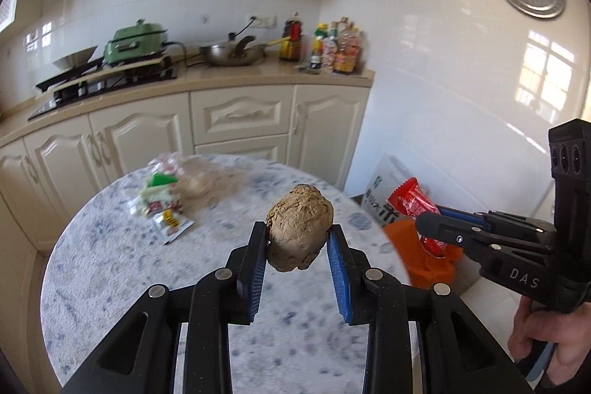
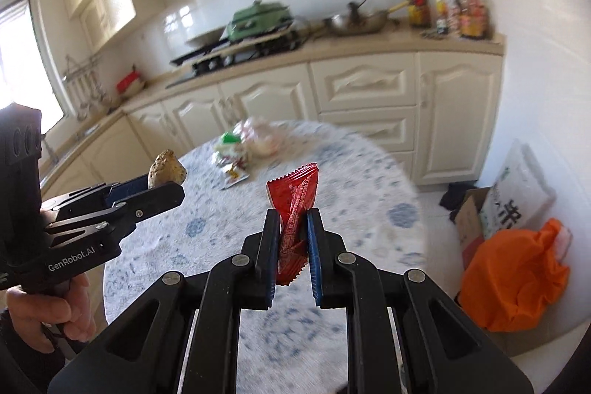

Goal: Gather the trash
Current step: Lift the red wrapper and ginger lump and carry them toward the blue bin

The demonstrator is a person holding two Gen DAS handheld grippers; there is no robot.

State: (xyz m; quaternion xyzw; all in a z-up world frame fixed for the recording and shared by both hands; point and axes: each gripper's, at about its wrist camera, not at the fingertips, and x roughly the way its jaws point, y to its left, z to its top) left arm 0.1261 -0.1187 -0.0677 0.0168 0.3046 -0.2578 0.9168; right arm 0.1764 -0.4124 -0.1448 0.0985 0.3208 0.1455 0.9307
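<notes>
Two tools seen, one per hand. Left tool [image 1: 297, 239] clamped on one brown crumbly lump [image 1: 300, 232], held at pad tips above round tabletop [image 1: 110, 268]. Right tool [image 2: 293, 228] clamped on one red wrapper [image 2: 295, 209], upper half sticking out beyond tips; wrapper print too small to be read. "DAS" read on right tool body, "GenRobot.AI" on left tool body. One blurred pile of wrappers [image 1: 164, 202] lying on tabletop ahead of both tools. One orange bag [image 2: 517, 279] on floor, right of right tool.
</notes>
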